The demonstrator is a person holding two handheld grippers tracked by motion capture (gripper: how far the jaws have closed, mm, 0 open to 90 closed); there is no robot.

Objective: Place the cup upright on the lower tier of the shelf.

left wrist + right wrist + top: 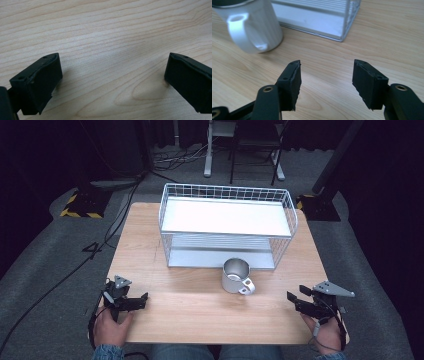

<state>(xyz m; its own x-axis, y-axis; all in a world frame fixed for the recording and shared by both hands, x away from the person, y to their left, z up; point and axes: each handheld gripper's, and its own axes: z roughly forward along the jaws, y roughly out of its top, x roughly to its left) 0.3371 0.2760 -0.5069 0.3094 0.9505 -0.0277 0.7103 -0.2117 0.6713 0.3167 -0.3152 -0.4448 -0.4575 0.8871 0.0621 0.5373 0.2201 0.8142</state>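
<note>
Mug (237,276) upright at table centre, handle toward 5 o'clock, just before wire rack (227,226). Left gripper (141,301) at 8 o'clock, jaws wide, empty. Right gripper (295,301) at 4 o'clock, jaws parted, empty (nearer handle). Judgement: approach with right, level, pinch rim or handle squarely; metal looks slippery.

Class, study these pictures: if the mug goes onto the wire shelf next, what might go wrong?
1. The mug is smooth and rounded with a small handle; the right tongs, now open, might slip off it.
2. It stands right in front of the wire shelf, so lifting it could knock the shelf's raised wire rim.
3. The left tongs sit far off, too distant to steady anything.
</note>
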